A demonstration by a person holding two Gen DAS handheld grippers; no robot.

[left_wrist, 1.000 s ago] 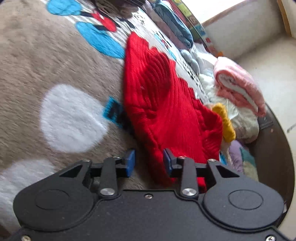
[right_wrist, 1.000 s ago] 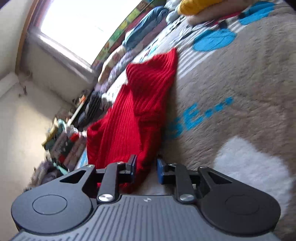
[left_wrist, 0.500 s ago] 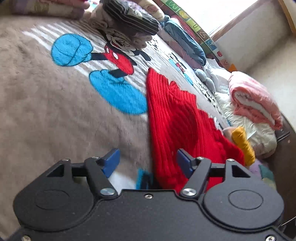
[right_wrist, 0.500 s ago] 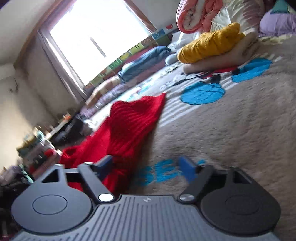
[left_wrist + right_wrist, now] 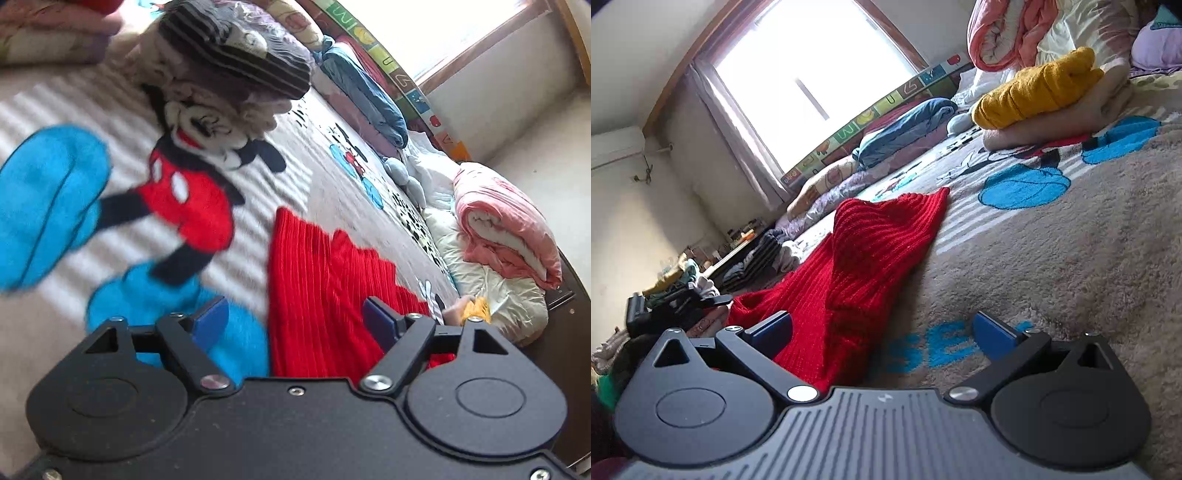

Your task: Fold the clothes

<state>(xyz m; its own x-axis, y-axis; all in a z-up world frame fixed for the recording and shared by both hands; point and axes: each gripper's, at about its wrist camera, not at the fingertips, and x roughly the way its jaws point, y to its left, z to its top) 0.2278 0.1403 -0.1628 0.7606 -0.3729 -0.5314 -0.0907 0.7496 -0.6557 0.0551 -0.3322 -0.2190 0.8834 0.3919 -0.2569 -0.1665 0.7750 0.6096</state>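
A red ribbed knit garment [image 5: 325,295] lies in a long folded strip on a beige cartoon-print blanket [image 5: 66,325]. My left gripper [image 5: 295,317] hovers over its near end. The jaws are still opening, and the blue pads do not touch the knit. In the right wrist view the same red garment [image 5: 864,266] stretches away from the lens. My right gripper [image 5: 882,328] stands low over the garment's near end with its jaws opening wide, the left pad beside the knit and not pressing on it.
A stack of folded clothes [image 5: 236,62] topped by a striped piece sits at the blanket's far side. A yellow knit [image 5: 1038,88] rests on a beige bundle. Pink and white bedding [image 5: 506,229] is piled at the bed's edge. A window [image 5: 812,85] lies beyond.
Both grippers have opened and let go of the red garment. The left one has drawn back along the strip, bringing the clothes stack into view. The right one has tilted up.
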